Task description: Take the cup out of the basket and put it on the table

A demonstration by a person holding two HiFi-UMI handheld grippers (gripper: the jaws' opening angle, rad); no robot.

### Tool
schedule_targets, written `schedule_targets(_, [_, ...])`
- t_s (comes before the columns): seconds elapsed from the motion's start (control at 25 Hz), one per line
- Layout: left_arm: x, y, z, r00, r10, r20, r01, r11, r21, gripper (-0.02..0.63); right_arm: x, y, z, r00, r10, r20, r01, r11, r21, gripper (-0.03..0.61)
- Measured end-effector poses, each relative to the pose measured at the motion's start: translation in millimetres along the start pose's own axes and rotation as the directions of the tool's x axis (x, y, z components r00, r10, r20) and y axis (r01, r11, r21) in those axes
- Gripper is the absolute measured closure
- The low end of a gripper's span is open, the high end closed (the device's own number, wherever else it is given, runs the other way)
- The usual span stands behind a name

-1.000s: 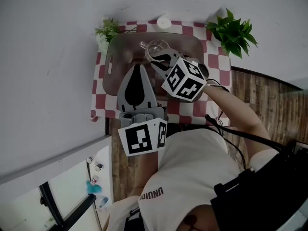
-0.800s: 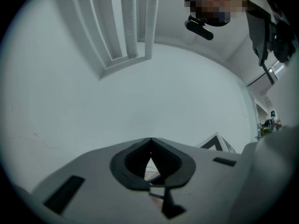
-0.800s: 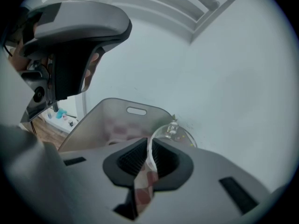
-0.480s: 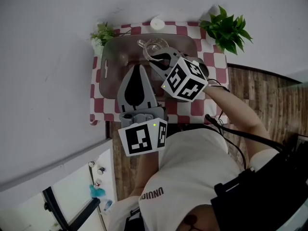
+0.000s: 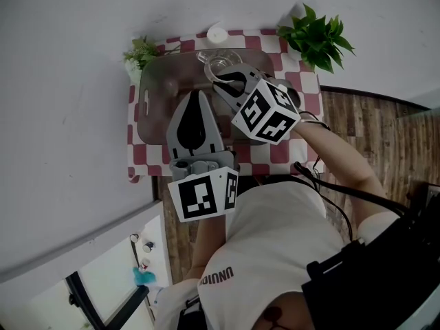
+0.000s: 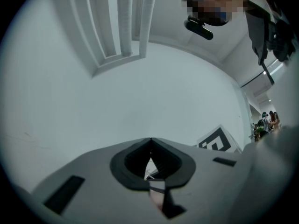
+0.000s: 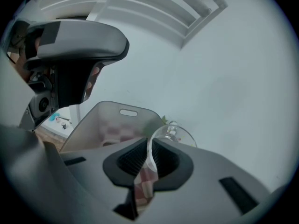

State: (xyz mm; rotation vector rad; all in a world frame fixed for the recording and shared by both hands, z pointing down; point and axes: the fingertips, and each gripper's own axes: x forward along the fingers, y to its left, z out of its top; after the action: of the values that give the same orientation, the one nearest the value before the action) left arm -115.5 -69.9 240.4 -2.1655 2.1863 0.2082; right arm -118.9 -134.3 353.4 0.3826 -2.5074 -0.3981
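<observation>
A small table with a red and white checked cloth (image 5: 303,88) stands against a pale wall. A grey see-through basket (image 5: 155,91) covers most of its left and middle part, with a handle slot in its left wall.

The cup (image 5: 218,64) is clear glass and sits at the basket's far edge, near the middle of the table's far edge. It lies within the basket's outline. Whether it rests on the bottom cannot be told.

The right gripper (image 5: 223,82) reaches in from the near right. Its jaws are clamped on the cup's rim. In the right gripper view the thin glass wall of the cup (image 7: 176,133) runs down between the two dark ribbed pads (image 7: 133,158) of the right gripper (image 7: 150,146), one pad inside and one outside. The basket (image 7: 100,120) spreads out behind and to the left.

The left gripper (image 5: 198,100) hangs over the near half of the basket, pointing toward the far edge, apart from the cup. Its own view shows the left gripper (image 6: 150,143) with its jaws brought together at the tips and nothing between them.

A leafy green plant (image 5: 315,36) stands at the table's far right corner. A smaller plant (image 5: 141,49) stands at the far left corner. A small white round thing (image 5: 216,33) lies at the far edge between them
</observation>
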Motion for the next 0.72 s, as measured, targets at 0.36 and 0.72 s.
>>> schedule_targets(0.36, [0.1,-9.5,3.2,0.999,-0.046,0.007,0.046,0.999,0.007,0.601,-11.7,-7.7,4.3,0.998,-0.055,0.01,0.055,0.998,0.0,0.534])
schedule_targets(0.72, [2.3,-21.8,3.3,0.997,-0.081,0.007,0.081,0.997,0.002,0.601,-26.5,-16.5,-1.6,0.995,-0.101,0.006,0.101,0.995,0.011,0.534])
